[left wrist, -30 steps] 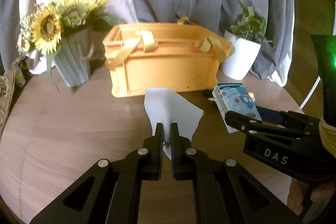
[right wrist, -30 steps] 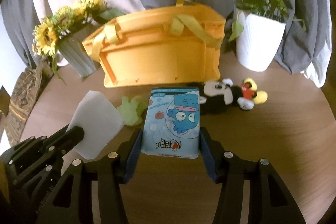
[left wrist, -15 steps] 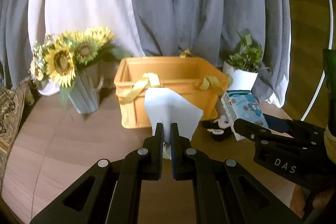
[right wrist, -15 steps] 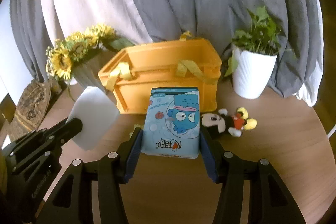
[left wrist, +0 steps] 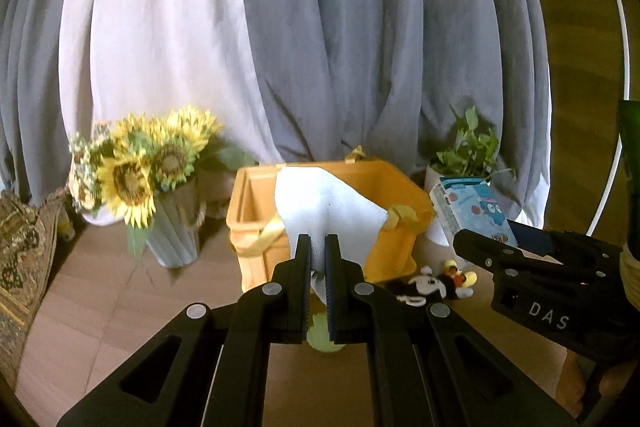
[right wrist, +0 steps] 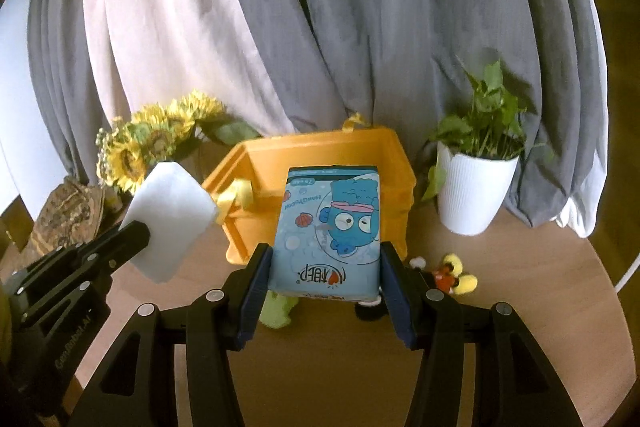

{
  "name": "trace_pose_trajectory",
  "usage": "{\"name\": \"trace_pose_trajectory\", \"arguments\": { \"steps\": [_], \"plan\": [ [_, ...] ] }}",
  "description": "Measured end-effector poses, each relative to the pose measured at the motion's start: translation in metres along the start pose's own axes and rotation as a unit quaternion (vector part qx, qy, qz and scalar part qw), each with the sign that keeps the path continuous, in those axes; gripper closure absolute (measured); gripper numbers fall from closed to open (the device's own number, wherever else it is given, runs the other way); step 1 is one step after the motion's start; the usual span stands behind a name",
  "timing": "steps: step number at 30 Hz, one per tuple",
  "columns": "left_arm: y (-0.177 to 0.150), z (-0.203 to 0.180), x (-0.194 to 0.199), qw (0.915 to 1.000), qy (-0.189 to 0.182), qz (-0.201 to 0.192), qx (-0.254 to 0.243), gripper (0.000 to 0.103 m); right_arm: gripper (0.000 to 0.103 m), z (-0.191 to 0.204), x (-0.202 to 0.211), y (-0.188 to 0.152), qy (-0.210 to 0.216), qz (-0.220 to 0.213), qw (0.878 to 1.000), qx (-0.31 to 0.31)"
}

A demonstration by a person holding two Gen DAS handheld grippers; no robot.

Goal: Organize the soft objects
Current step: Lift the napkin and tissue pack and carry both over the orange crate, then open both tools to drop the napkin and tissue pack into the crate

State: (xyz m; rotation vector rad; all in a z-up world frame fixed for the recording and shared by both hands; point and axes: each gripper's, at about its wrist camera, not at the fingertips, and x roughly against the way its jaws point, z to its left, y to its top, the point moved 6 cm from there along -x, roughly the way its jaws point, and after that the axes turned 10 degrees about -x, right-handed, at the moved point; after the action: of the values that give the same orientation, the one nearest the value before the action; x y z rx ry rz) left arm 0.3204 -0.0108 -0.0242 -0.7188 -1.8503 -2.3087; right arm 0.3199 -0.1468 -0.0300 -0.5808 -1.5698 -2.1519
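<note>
My left gripper (left wrist: 318, 259) is shut on a white cloth (left wrist: 324, 211) and holds it in the air in front of the orange crate (left wrist: 256, 203). My right gripper (right wrist: 326, 267) is shut on a blue tissue pack (right wrist: 330, 231), held above the table before the crate (right wrist: 320, 155). The cloth (right wrist: 168, 219) and the left gripper (right wrist: 120, 243) show at the left of the right wrist view. The pack (left wrist: 472, 211) shows at the right of the left wrist view. A mouse plush (left wrist: 432, 285) and a light green soft item (right wrist: 276, 311) lie on the table below.
A sunflower vase (left wrist: 172, 223) stands left of the crate and a white plant pot (right wrist: 472, 195) stands right of it. Grey and white curtains hang behind. A patterned cushion (left wrist: 20, 251) lies at the far left. The round wooden table (right wrist: 520, 291) ends close at the right.
Both grippers have risen with the cloth and the tissue pack, so the crate, the plush and the table now sit lower and farther away in both views.
</note>
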Motion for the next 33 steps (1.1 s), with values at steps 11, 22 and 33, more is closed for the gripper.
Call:
{"name": "trace_pose_trajectory", "arguments": {
  "steps": [11, 22, 33],
  "plan": [
    [0.030, 0.004, -0.001, 0.9990, 0.016, -0.041, -0.010, 0.095, 0.049, 0.004, 0.004, 0.030, 0.009, -0.037, 0.999, 0.009],
    [0.055, 0.003, -0.010, 0.9976, 0.022, -0.064, -0.016, 0.095, 0.049, 0.006, 0.003, 0.057, 0.022, -0.068, 0.997, 0.015],
    [0.071, 0.007, -0.033, 0.9963, 0.031, -0.077, -0.021, 0.095, 0.049, 0.005, -0.014, 0.082, 0.033, -0.085, 0.996, 0.016]
  ]
}}
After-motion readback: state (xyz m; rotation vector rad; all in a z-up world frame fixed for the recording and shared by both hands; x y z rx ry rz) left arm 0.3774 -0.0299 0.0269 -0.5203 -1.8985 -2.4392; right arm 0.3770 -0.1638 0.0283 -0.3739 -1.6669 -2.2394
